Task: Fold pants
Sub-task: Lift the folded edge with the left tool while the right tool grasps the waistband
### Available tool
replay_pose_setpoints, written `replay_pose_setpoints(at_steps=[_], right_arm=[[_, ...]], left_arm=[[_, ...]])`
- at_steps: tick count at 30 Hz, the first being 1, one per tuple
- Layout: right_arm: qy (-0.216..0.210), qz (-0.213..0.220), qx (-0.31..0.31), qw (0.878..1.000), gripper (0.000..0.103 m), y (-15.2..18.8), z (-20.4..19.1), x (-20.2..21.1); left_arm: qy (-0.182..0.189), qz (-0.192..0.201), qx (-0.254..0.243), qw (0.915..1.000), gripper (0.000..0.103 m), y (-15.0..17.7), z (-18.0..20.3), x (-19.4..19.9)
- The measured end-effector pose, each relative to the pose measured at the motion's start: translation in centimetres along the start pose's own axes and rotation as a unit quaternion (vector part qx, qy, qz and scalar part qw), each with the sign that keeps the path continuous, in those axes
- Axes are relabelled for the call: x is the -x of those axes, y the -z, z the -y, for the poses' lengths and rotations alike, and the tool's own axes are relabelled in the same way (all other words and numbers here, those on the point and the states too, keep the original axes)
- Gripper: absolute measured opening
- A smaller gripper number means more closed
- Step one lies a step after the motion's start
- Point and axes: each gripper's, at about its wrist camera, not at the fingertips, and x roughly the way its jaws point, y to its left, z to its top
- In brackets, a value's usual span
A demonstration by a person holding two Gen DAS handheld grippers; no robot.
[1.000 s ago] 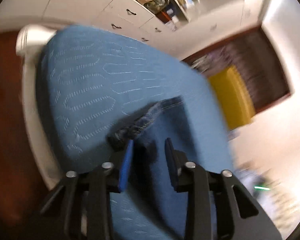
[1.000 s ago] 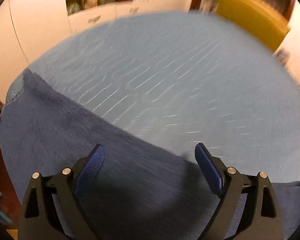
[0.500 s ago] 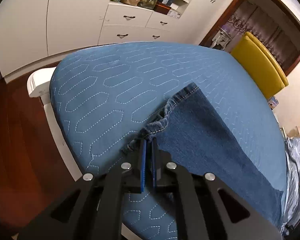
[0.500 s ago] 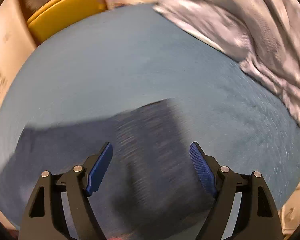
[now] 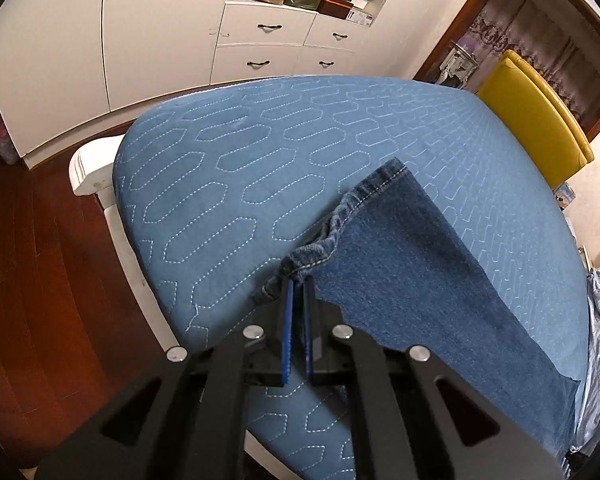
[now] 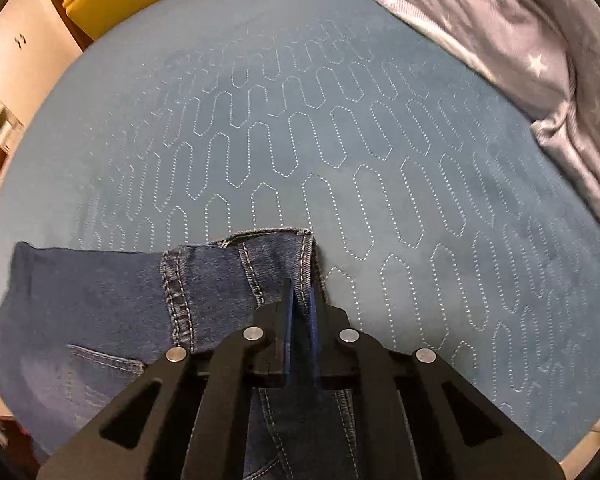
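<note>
Dark blue denim pants (image 5: 412,264) spread flat on the quilted blue mattress cover with its stitched lozenge pattern (image 5: 228,168), running from frame centre to lower right in the left wrist view. Left gripper (image 5: 297,292), at lower centre, pressed together on the bunched, stitched hem of the leg, blue pads nearly touching with denim between. In the right wrist view, right gripper (image 6: 300,300) likewise pinching the pants at lower centre, jaws closed on a seamed edge near the waistband; a back pocket showing at lower left, the waistband's folded corner just above the fingertips.

Judged as the start of a fold: both ends of the garment gripped, cloth apparently resting on the bed, not yet doubled over. Next move likely calling for a matched lift of both ends, keeping the denim taut, then carrying one end over to meet the other with edges aligned. Room enough across the open cover in the upper middle of the right view; grey star-printed duvet (image 6: 520,32) crowding the upper right, yellow padded chair (image 5: 536,120) beyond the bed at upper right of the left view.
</note>
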Motion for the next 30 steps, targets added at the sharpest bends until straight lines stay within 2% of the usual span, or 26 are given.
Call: replay_pose_setpoints(at_steps=[1, 3, 4, 5, 7, 8, 9, 10, 11, 12, 13, 14, 17, 18, 19, 20, 22, 24, 30], right_arm=[[0.008, 0.001, 0.002, 1.0, 0.005, -0.1, -0.2, 0.0], [0.05, 0.006, 0.023, 0.998, 0.005, 0.3, -1.0, -0.4], [0.072, 0.01, 0.033, 0.997, 0.005, 0.5, -1.8, -0.3], [0.099, 0.012, 0.044, 0.994, 0.005, 0.7, -2.6, -0.2], [0.131, 0.021, 0.071, 0.989, 0.005, 1.4, -3.0, 0.8], [0.138, 0.026, 0.082, 0.987, 0.005, 1.4, -3.4, 1.1], [0.137, 0.024, 0.086, 0.987, 0.005, 1.2, -3.5, 1.2], [0.131, 0.019, 0.082, 0.988, 0.005, 1.1, -3.3, 1.2], [0.124, 0.016, 0.077, 0.989, 0.005, 1.0, -3.0, 1.2], [0.118, 0.013, 0.073, 0.99, 0.005, 0.9, -2.7, 1.1], [0.115, 0.009, 0.072, 0.991, 0.005, 0.7, -2.5, 0.7], [0.114, 0.007, 0.073, 0.991, 0.005, 0.7, -2.4, 0.5], [0.114, 0.0, 0.062, 0.992, 0.005, 0.4, -2.0, 0.1], [0.114, -0.001, 0.057, 0.992, 0.005, 0.3, -1.9, 0.0], [0.115, -0.003, 0.054, 0.992, 0.005, 0.2, -1.9, -0.1], [0.122, -0.003, 0.056, 0.991, 0.005, 0.3, -2.2, -0.2], [0.13, -0.003, 0.06, 0.99, 0.005, 0.3, -2.4, -0.2], [0.131, -0.002, 0.06, 0.99, 0.004, 0.4, -2.6, -0.4], [0.14, 0.002, 0.077, 0.987, 0.003, 0.8, -3.1, -1.2]], left_arm=[[0.001, -0.002, 0.0, 1.0, 0.005, 0.0, -0.1, 0.0], [0.006, -0.013, -0.001, 0.9999, 0.005, -0.1, -0.4, 0.0], [0.008, -0.018, 0.001, 0.9998, 0.008, -0.4, -0.7, 0.2], [0.0, -0.014, 0.004, 0.9999, 0.015, -0.6, -1.0, 0.5], [-0.013, 0.009, -0.014, 0.9998, 0.015, -1.5, -1.4, 1.5], [-0.011, 0.012, -0.031, 0.9994, 0.015, -2.1, -1.3, 1.8], [0.007, 0.006, -0.039, 0.9992, 0.02, -2.7, -1.2, 1.7], [0.033, -0.001, -0.051, 0.9981, 0.026, -3.5, -0.8, 1.6], [0.036, 0.004, -0.065, 0.9972, 0.039, -4.1, -0.3, 1.6], [0.039, 0.011, -0.084, 0.9956, 0.043, -4.7, 0.4, 1.6], [0.055, 0.009, -0.113, 0.9921, 0.043, -5.7, 1.6, 1.1], [0.057, 0.005, -0.126, 0.9903, 0.043, -6.2, 2.4, 0.6], [0.053, -0.025, -0.205, 0.977, 0.046, -7.7, 6.0, -1.9], [0.04, -0.038, -0.228, 0.9722, 0.036, -8.0, 7.0, -3.0], [0.029, -0.072, -0.247, 0.9659, 0.015, -8.3, 7.9, -4.6], [0.022, -0.091, -0.259, 0.9613, 0.007, -8.6, 8.4, -5.4], [0.003, -0.107, -0.285, 0.9525, 0.006, -9.1, 9.2, -6.1], [-0.009, -0.111, -0.296, 0.9487, 0.006, -9.5, 9.7, -6.4], [-0.049, -0.1, -0.284, 0.9524, 0.006, -9.3, 10.7, -8.0]])
